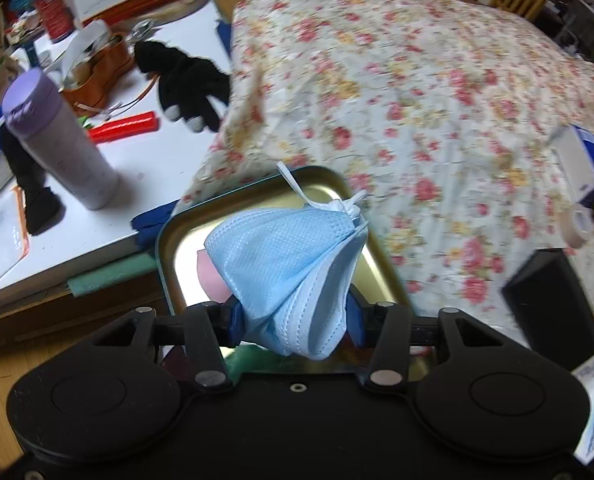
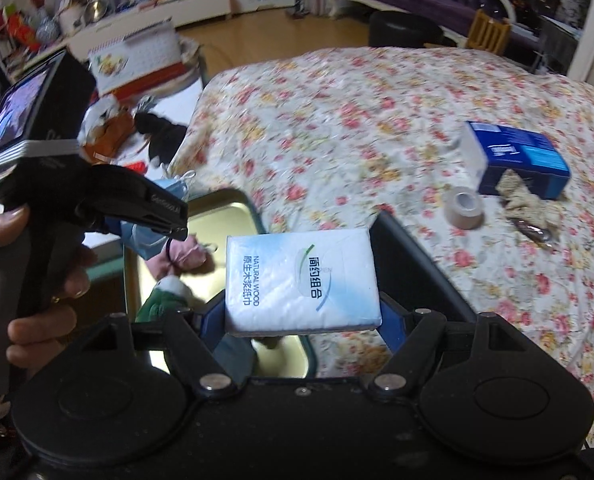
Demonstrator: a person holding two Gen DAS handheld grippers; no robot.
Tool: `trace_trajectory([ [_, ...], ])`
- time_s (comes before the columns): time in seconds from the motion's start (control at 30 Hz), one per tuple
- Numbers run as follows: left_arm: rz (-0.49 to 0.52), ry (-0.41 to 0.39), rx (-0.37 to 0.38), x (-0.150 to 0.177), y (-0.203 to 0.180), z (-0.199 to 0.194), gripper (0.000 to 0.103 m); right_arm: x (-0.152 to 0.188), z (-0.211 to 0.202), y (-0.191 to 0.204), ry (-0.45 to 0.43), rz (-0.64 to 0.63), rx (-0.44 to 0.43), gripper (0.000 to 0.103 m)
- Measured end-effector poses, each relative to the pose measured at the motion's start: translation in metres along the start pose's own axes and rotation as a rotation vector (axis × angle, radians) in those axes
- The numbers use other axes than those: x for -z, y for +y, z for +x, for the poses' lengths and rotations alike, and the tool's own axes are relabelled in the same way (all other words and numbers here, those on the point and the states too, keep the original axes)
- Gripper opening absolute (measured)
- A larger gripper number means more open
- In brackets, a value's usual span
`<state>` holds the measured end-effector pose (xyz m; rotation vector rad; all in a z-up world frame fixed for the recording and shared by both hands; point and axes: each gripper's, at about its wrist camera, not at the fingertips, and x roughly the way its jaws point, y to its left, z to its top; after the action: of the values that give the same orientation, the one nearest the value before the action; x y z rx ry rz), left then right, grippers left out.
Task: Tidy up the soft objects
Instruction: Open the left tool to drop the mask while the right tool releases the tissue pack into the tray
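We've got L gripper (image 1: 295,316) fingers clenched on blue face mask (image 1: 285,268), R gripper (image 2: 297,320) grasping tissue pack (image 2: 301,280), both above tin tray (image 1: 177,248) at bed's edge

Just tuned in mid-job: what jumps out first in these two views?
Each gripper carries something: the left gripper is clamped on a bunched blue face mask, and the right gripper grips a white tissue pack. Both hang over a shiny metal tray at the edge of the flowered bedspread. Small plush toys already lie in the tray.
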<state>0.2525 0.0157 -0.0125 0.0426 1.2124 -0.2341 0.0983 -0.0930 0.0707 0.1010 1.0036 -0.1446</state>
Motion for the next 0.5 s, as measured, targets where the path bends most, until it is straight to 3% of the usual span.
trace_trajectory([
  [0.23, -0.06, 0.023, -0.028, 0.004, 0.025, 0.032, 0.048, -0.003, 0.029, 0.015, 0.058, -0.033, 0.005, 0.074],
  [0.37, -0.085, 0.074, -0.06, 0.003, 0.036, 0.053, 0.048, -0.006, 0.051, 0.017, 0.097, -0.036, 0.012, 0.074],
  [0.5, -0.103, 0.065, -0.066, -0.003, 0.043, 0.052, 0.05, -0.01, 0.07, 0.019, 0.141, -0.029, -0.004, 0.074],
])
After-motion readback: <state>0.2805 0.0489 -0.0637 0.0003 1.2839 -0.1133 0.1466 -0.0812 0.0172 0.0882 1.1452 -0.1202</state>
